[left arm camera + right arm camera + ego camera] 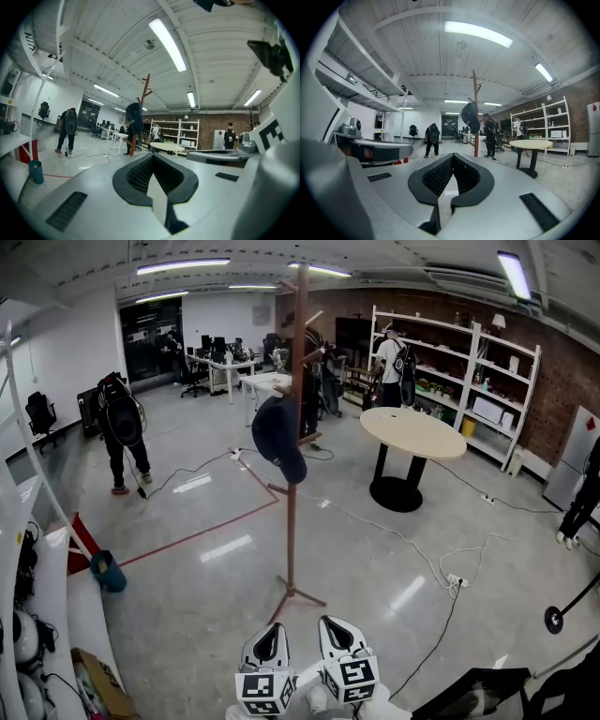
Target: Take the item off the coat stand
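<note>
- The dark cap (278, 439) hangs about midway up the coat stand (293, 521), on the pole's left side, with its crown drooping. It is well ahead of both grippers.
- It looks like soft fabric with a stiffer brim: light, floppy, not fragile, and likely to fold under a pinch.
- The best hold is probably the brim or the crown's thick edge. Lifting up and away should keep the slim stand from being tugged over.
- The left gripper (269, 641) and right gripper (337, 634) sit low, side by side, jaws clenched together on nothing.
- Cables (441, 568) trail across the glossy floor (187, 615) near the stand's foot.
</note>
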`<act>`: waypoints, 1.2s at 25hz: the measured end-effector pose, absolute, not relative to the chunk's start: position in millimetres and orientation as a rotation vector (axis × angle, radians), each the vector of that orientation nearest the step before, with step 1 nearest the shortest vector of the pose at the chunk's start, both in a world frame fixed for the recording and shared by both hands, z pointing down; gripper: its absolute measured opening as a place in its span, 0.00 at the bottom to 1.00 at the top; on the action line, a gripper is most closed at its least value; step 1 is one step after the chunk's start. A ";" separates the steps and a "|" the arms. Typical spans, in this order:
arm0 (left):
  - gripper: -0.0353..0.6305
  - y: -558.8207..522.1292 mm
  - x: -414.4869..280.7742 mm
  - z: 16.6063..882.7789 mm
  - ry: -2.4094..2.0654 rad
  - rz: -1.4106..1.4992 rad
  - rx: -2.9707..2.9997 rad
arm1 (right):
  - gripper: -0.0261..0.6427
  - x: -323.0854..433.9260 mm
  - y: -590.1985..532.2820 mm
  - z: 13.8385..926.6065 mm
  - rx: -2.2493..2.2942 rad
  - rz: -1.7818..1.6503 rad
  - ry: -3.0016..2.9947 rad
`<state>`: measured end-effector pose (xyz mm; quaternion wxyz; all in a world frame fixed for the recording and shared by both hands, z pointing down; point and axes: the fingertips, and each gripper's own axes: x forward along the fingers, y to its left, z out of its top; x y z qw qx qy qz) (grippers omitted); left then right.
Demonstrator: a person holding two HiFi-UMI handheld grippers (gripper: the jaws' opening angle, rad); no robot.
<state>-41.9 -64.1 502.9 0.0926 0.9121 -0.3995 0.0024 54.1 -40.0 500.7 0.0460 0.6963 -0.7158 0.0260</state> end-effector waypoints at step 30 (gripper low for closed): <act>0.05 -170.3 34.2 507.5 -1.244 0.066 2.669 | 0.05 126.1 -158.8 499.8 2.045 0.101 -2.285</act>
